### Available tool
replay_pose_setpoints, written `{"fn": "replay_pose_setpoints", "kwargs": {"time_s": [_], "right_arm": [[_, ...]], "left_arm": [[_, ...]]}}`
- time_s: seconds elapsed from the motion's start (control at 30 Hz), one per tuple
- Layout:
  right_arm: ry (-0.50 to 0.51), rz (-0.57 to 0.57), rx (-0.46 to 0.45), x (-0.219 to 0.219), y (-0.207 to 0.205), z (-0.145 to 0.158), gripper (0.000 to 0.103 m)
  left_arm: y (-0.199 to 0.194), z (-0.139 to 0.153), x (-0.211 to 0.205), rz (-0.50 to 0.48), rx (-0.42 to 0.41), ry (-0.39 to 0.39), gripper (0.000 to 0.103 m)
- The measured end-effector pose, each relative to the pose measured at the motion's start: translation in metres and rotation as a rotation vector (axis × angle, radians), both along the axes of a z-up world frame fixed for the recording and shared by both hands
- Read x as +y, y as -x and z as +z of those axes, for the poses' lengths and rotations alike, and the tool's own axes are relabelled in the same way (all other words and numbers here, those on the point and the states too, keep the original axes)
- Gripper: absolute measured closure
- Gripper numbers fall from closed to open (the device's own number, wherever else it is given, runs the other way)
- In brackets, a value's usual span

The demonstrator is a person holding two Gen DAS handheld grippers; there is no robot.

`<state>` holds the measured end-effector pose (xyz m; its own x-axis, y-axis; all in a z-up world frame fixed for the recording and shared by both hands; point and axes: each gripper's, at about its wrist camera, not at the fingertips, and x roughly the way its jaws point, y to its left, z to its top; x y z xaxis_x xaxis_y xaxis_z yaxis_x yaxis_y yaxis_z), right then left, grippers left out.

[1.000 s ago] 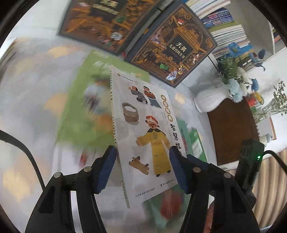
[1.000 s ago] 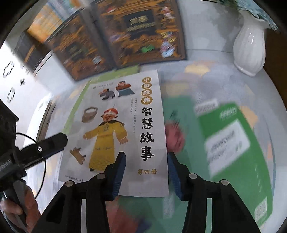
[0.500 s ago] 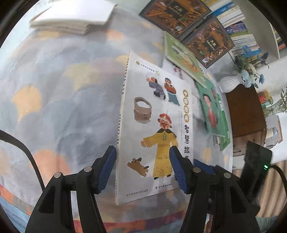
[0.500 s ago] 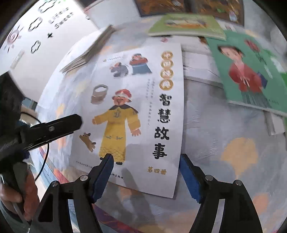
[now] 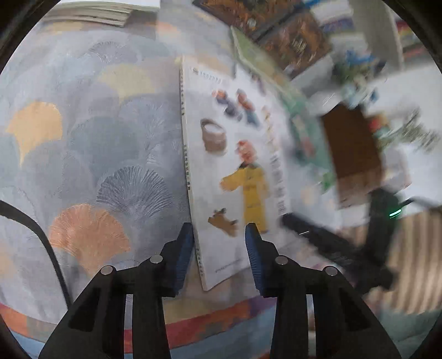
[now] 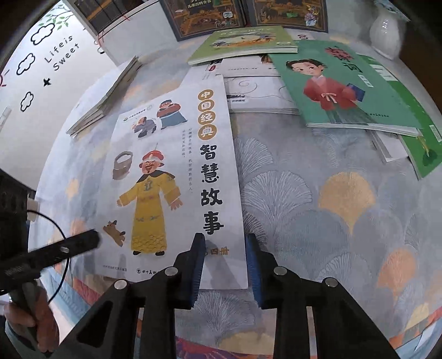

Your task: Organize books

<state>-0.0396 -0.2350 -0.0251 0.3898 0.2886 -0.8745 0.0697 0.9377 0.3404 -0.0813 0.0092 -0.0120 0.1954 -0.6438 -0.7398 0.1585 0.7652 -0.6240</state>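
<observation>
A white picture book (image 5: 234, 165) (image 6: 171, 179) with a yellow-robed figure lies flat on the patterned tablecloth. My left gripper (image 5: 218, 230) straddles its near spine corner. The left pad stands beside the spine, the right pad over the cover, and the jaws are closing. My right gripper (image 6: 224, 240) is closing on the near right corner, with one pad on the cover and the other against the book's edge. In the right wrist view, a finger (image 6: 80, 243) of the left gripper reaches over the book's lower left.
A stack of thin booklets (image 6: 107, 96) lies at the far left. Green books (image 6: 348, 88) overlap white ones at the back right, behind them dark ornate volumes (image 6: 204, 13) and a white vase (image 6: 385, 30). The table's near edge (image 5: 221, 317) runs just below the grippers. A hand (image 6: 25, 317) holds the left gripper.
The book and both grippers came away from the scattered books to open cloth near the table's edge. The right jaws widened, then narrowed to the corner. The left jaws narrowed too.
</observation>
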Motion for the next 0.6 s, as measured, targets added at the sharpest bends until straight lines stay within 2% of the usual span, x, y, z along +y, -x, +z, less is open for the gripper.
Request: {"fn": "replay_pose_setpoints", "kwargs": {"time_s": [0.07,0.13,0.23,0.33,0.4,0.47,0.5,0.53,0.6], "right_arm": [[0.006,-0.014,-0.013,0.008,-0.001,0.0,0.073],[0.017,-0.033,-0.032,0.021,0.0,-0.001,0.072],[0.008,-0.071,-0.041,0.021,0.003,-0.003,0.072],[-0.001,-0.094,-0.044,0.022,0.013,-0.003,0.072],[-0.008,-0.099,-0.043,0.02,0.016,-0.004,0.071],[-0.035,-0.097,-0.035,0.017,0.018,-0.003,0.063],[-0.063,-0.085,-0.03,0.014,0.018,-0.002,0.049],[-0.094,-0.07,-0.021,0.015,0.019,-0.001,0.043],[-0.095,-0.063,0.0,0.016,0.019,0.003,0.042]], "left_arm": [[0.0,0.017,0.005,0.002,-0.029,0.155,0.07],[0.001,0.026,0.003,-0.019,-0.047,0.208,0.07],[-0.002,0.017,-0.008,-0.042,-0.045,0.15,0.072],[-0.005,0.01,-0.01,-0.018,-0.051,0.117,0.086],[-0.006,0.008,-0.009,0.003,-0.056,0.088,0.09],[-0.007,0.005,-0.011,0.004,-0.057,0.063,0.09],[-0.009,0.002,-0.004,-0.001,-0.059,0.062,0.09],[-0.01,0.002,-0.006,-0.002,-0.059,0.061,0.09],[-0.013,0.001,-0.004,0.01,-0.036,0.102,0.09]]}}
